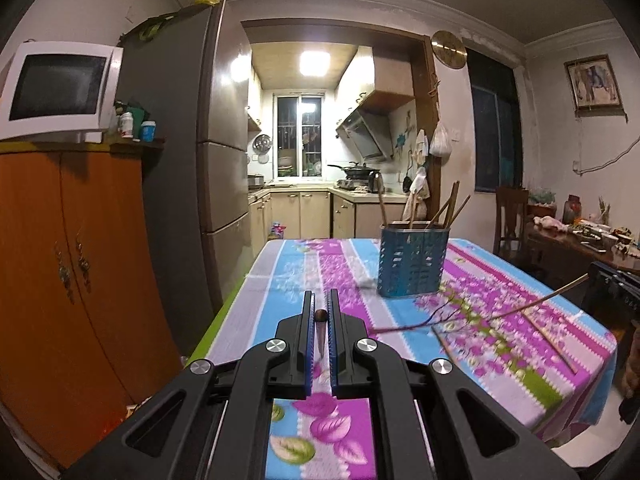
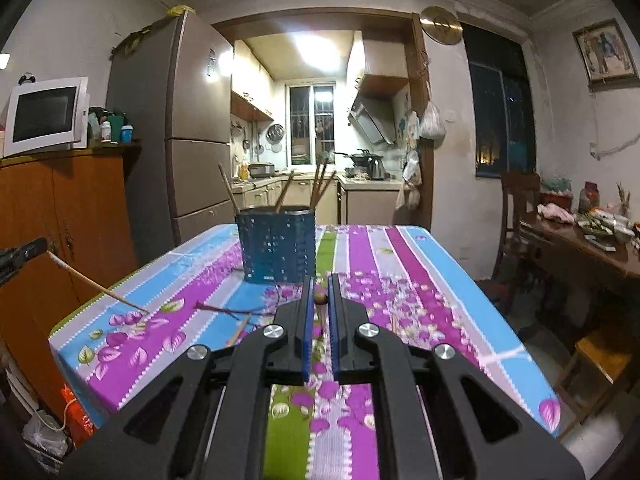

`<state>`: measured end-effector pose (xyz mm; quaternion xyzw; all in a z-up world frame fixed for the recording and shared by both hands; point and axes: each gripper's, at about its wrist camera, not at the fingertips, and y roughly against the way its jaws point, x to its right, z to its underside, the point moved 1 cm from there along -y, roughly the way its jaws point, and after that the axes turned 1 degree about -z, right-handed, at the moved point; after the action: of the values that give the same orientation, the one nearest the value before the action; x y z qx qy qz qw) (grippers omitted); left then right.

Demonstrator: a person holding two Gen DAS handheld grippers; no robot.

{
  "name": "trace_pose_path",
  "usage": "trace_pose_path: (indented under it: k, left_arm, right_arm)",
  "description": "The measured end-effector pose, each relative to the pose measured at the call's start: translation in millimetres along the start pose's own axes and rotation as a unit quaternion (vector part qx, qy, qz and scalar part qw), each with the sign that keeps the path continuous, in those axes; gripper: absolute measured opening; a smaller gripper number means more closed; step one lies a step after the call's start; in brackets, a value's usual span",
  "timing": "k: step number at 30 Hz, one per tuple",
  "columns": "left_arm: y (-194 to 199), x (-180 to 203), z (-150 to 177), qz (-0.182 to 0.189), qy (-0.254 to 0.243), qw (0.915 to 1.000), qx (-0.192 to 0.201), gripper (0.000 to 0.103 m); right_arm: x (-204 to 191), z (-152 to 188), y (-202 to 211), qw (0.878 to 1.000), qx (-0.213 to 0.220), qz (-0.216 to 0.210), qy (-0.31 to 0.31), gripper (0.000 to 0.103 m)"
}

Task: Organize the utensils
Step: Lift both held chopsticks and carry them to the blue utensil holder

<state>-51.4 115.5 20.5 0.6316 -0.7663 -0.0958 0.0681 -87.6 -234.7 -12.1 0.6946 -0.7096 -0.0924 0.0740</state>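
Note:
A blue perforated utensil holder (image 1: 411, 262) stands on the flowered tablecloth with several wooden chopsticks in it; it also shows in the right wrist view (image 2: 276, 246). My left gripper (image 1: 320, 304) is shut on a chopstick (image 1: 321, 330), seen end-on between the pads. My right gripper (image 2: 320, 288) is shut on a chopstick (image 2: 320, 303) too. In the left wrist view the right gripper's chopstick (image 1: 540, 300) slants over the table at right. In the right wrist view the left gripper's chopstick (image 2: 96, 286) slants in from the left. More chopsticks (image 1: 552, 344) lie loose on the cloth.
The table (image 1: 280, 280) runs toward a kitchen doorway. An orange cabinet (image 1: 60, 280) with a microwave (image 1: 56, 88) and a fridge (image 1: 180, 160) stand at left. A wooden chair (image 2: 520, 208) and a cluttered side table (image 2: 592, 240) stand at right.

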Motion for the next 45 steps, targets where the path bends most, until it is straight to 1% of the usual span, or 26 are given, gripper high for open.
trace_pose_path:
  k: [3,6,13,16,22,28,34,38,45]
  left_arm:
    - [-4.5,1.8,-17.3,0.013,0.006,0.9999,0.000,0.007]
    - [-14.8,5.3,-35.8,0.024,0.007,0.9997,-0.009,0.007]
    - [-40.0,17.0,-64.3,0.033,0.002,0.9992,-0.021,0.007]
    - [-50.2,21.4,-70.5,0.039,0.002,0.9989,-0.027,0.007]
    - [-67.6,28.1,-77.4,0.040,-0.003,0.9982,-0.044,0.007]
    - [-76.8,33.4,-90.2,0.044,-0.010,0.9979,-0.046,0.007]
    - [-88.2,41.8,-95.4,0.038,-0.026,0.9978,-0.049,0.007]
    - [-98.5,45.7,-93.4,0.021,-0.038,0.9975,-0.055,0.007]
    - [-112.6,45.2,-94.5,-0.001,-0.043,0.9970,-0.065,0.007]
  right_arm:
    - [1.4,-13.9,-2.3,1.000,0.006,-0.013,0.003,0.005]
    - [3.5,-27.8,-6.5,1.000,0.012,-0.026,0.005,0.005]
    - [15.8,-51.4,-21.4,0.999,0.019,-0.045,-0.004,0.005]
    - [20.6,-57.0,-29.8,0.998,0.015,-0.053,-0.007,0.005]
    - [25.2,-62.4,-38.6,0.998,0.013,-0.059,0.001,0.005]
    - [28.9,-76.3,-48.6,0.997,0.011,-0.071,0.001,0.005]
    - [24.0,-88.4,-55.9,0.997,0.016,-0.078,0.011,0.005]
    - [18.7,-96.1,-58.9,0.996,0.021,-0.085,0.018,0.005]
    - [9.8,-106.2,-63.6,0.995,0.025,-0.093,0.034,0.005]
